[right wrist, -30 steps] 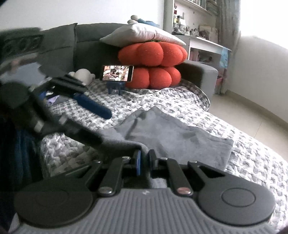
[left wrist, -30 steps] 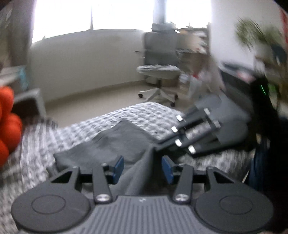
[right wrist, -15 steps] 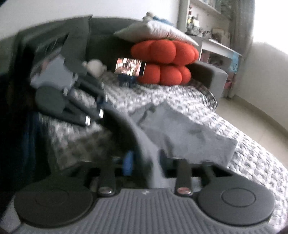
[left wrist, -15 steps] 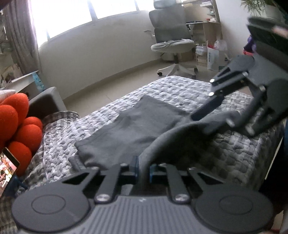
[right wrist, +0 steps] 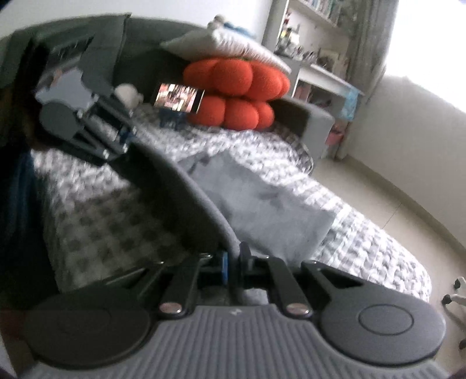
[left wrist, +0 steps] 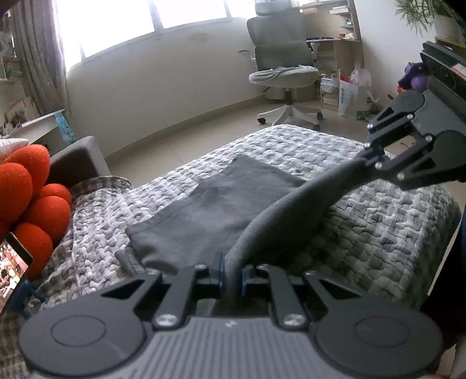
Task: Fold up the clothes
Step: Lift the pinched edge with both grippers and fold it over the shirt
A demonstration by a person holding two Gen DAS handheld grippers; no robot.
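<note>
My left hand-held gripper (left wrist: 231, 275) was clamped on the near edge of the grey garment (left wrist: 221, 204); its jaws had just closed on that hem and eased a touch, cloth between the blue pads. My right hand-held gripper (right wrist: 233, 263) had opened and snapped shut again in the last moment, and it was pinched on the same raised edge, which rose from between its jaws in a dark band.

From the left wrist I saw that band stretch taut across to the right hand-held gripper (left wrist: 375, 159), lifted clear of the bed (left wrist: 378, 221). From the right wrist the view was blurred, but the band ran up to the left hand-held gripper (right wrist: 122, 145) in the same way.

The rest of the garment lay flat on the quilted cover in the middle of the bed, reaching toward its far edge.

Farther off, at the head of the bed, a phone (right wrist: 179, 97) leaned against an orange cushion (right wrist: 233, 96), with a pale pillow (right wrist: 224, 43) on top. Past the foot of the bed stood an office chair (left wrist: 282, 70) below the window (left wrist: 145, 20).
</note>
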